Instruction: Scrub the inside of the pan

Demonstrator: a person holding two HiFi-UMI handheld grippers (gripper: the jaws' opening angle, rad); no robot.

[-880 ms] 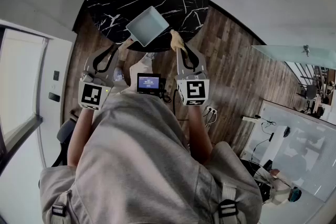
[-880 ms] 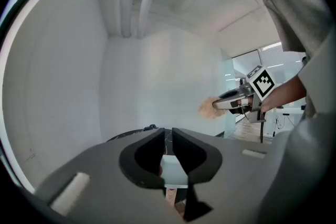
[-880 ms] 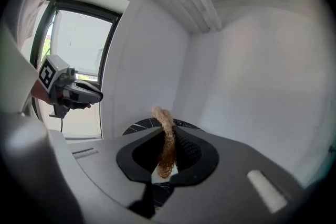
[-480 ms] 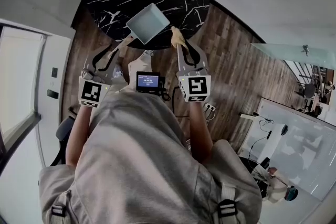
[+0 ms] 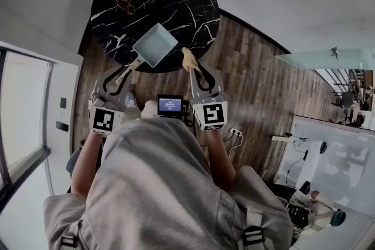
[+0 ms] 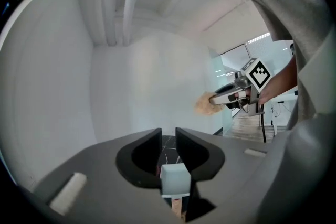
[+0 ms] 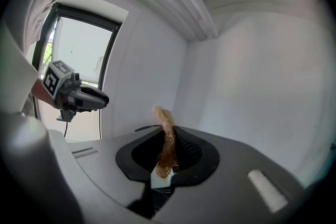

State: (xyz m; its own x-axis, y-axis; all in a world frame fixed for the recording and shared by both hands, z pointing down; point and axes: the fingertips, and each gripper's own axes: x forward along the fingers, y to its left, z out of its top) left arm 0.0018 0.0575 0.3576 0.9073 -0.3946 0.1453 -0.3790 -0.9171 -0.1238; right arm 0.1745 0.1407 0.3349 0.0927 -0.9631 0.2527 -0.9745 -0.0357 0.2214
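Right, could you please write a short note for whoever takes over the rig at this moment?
Left gripper: shut on the handle of the pan, which is at the near edge of the black table.
Right gripper: shut on the scrubber, which sticks out past the jaws, beside the pan and not in it.
Done: both things gripped.
Left: bring the scrubber into the pan and scrub its inside.

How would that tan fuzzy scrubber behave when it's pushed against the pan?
Probably floppy: the scrubber is a loose fibre tuft whose tip curls over above the right claw. Likely light, since it stands up from a pinch at its base. It should squash against the pan, not slide.
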